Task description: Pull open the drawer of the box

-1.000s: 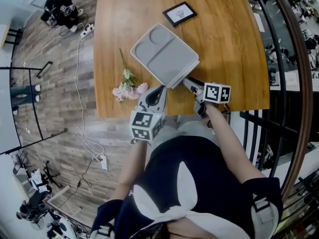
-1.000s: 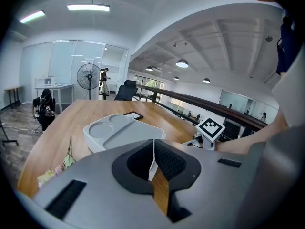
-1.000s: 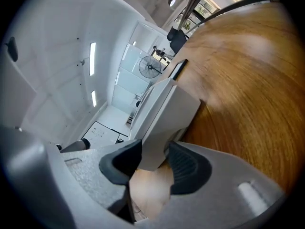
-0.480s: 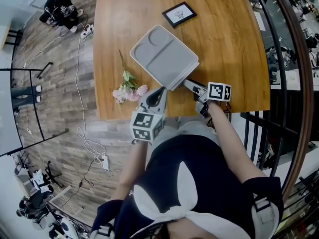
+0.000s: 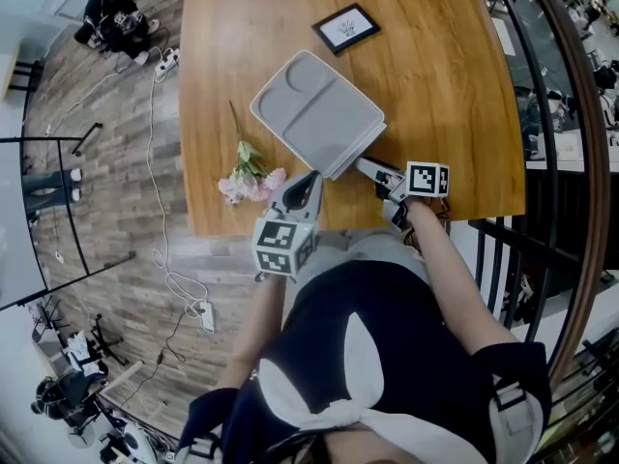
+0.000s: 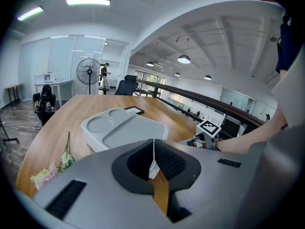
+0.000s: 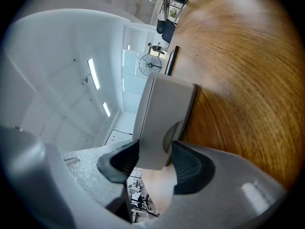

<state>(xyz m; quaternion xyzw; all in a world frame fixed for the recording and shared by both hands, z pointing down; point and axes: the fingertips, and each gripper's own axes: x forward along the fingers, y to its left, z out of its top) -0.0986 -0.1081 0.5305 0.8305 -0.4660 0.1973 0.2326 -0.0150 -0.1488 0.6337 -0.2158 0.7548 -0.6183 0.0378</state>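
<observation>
We see the grey box (image 5: 319,109) on the wooden table (image 5: 445,66). At its 6 o'clock, our left gripper (image 5: 309,180) is pressed together against its corner. At 5 o'clock, our right gripper (image 5: 369,166), jaws just widened, loosely straddles its end.

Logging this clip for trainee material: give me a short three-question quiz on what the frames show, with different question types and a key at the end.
1. True or false: the flowers lie on top of the grey box.
2. What stands between the right gripper's jaws? A) the picture frame B) the box's front end C) nothing
3. Fill in: the left gripper's jaws are ____.
Key: 1 false, they lie on the table beside it. 2 B; the jaws have just been opening, with the box between them. 3 together.
</observation>
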